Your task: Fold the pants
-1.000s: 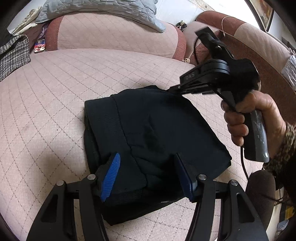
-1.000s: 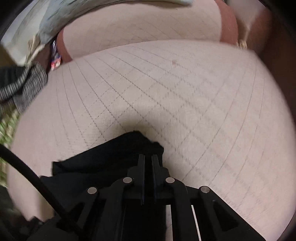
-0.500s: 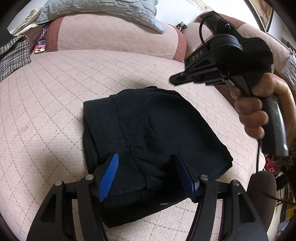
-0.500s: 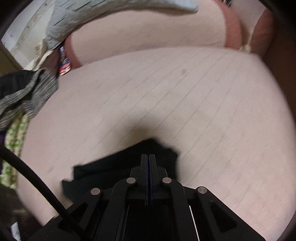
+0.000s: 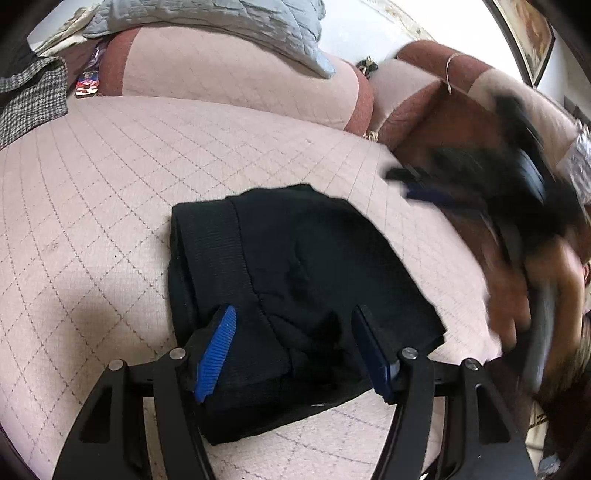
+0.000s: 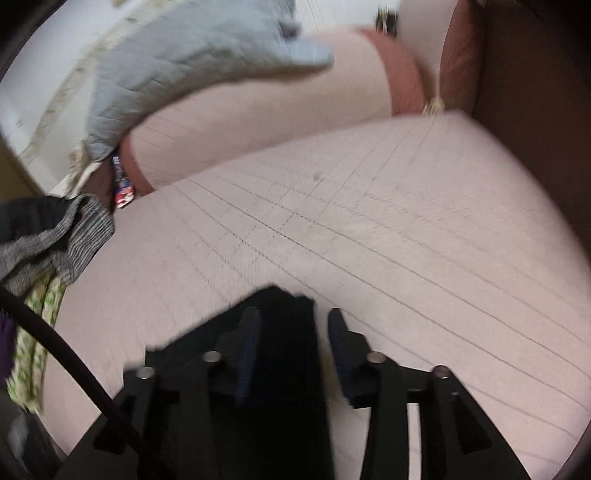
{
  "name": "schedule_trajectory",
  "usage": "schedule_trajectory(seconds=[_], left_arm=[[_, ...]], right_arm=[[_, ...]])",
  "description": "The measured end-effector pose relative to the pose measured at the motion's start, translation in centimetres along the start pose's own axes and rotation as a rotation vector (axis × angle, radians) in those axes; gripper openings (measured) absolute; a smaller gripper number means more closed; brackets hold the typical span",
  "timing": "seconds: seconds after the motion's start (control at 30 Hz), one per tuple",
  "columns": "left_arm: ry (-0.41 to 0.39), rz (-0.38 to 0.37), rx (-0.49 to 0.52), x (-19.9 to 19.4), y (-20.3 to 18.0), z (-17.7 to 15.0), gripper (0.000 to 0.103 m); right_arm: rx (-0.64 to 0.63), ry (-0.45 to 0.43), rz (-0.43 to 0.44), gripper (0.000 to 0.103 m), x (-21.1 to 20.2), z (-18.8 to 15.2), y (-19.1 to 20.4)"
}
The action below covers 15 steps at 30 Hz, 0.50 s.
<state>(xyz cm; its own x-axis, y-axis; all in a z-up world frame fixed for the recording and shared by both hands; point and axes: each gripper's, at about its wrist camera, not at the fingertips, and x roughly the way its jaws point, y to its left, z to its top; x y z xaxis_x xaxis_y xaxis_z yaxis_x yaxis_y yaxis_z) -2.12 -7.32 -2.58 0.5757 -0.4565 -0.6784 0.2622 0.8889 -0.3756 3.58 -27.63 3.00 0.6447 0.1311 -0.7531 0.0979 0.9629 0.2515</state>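
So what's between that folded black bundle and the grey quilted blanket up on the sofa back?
In the left wrist view, only bare pink quilted sofa cushion lies between the folded pants and the grey blanket.

Right tongs (image 5: 424, 184) and hand (image 5: 517, 295) motion-blurred

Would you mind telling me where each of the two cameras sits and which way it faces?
Left wrist: sits on the left gripper, looking down along its open fingers at the folded pants on the sofa seat; the blurred right gripper and right hand show beside them.
Right wrist: sits on the right gripper, looking down across the seat toward the backrest; its jaws are opening, nothing gripped, the pants below them.
Shared: pants, seat, backrest, grey quilt.
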Motion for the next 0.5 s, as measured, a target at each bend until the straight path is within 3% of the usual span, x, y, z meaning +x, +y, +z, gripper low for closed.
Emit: schedule_trajectory(seconds=[0.13,0.33,0.5], left_arm=[[-0.064,0.081,0.026,-1.4,-0.7,-0.3,0.064],[-0.184,0.288,0.073,-3.4,-1.9,-1.2,0.066],[-0.305,0.422,0.063,-6.3,-2.8,-2.9,0.082]], right_arm=[[-0.031,-0.091,-0.05,0.052,-4.2,-5.8,-0.1],[0.06,-0.174,-0.102,0.052,-6.4,-12.7,-2.1],[0.036,-0.227,-0.106,0.058,-8.1,-14.5,-2.2]])
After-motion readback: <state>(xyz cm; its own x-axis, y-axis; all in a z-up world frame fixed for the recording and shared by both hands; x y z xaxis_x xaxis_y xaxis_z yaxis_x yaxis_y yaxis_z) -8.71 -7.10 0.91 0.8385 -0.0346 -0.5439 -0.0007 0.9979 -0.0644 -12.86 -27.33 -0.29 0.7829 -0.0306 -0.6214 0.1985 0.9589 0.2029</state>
